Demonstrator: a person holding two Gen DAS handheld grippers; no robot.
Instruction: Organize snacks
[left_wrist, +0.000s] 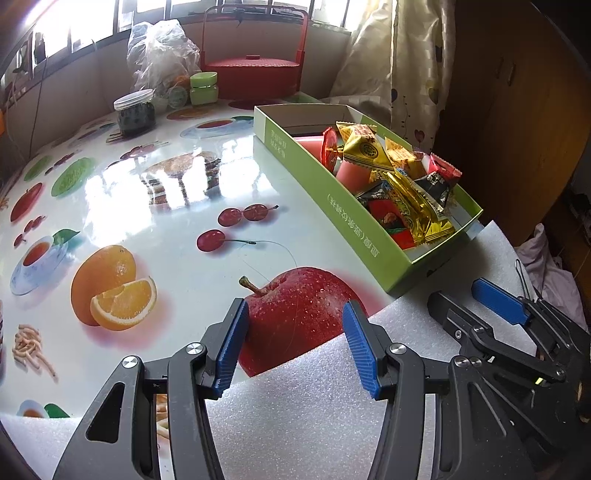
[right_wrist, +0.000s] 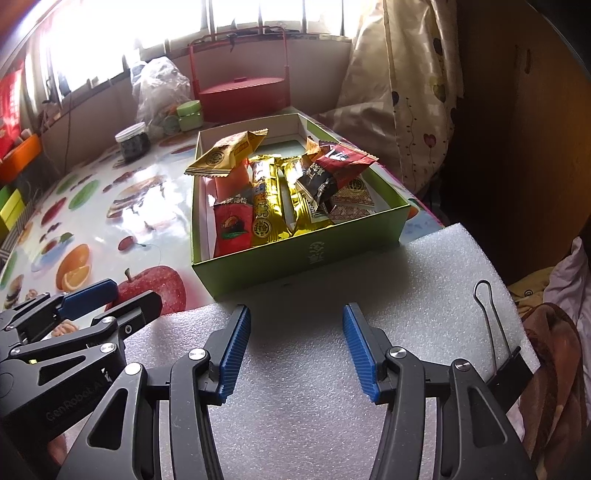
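Note:
A green cardboard box stands on the fruit-print table and holds several wrapped snacks: gold packets, a red packet, dark packets. The box also shows in the left wrist view with the snacks inside. My left gripper is open and empty, over the edge of a white foam sheet and a printed apple. My right gripper is open and empty over the foam sheet, just short of the box. Each gripper shows in the other's view, the right one and the left one.
A red lidded basket, a clear plastic bag, a green jar and a dark jar with a white lid stand at the table's far side. A binder clip sits on the foam's right edge. A curtain hangs at right.

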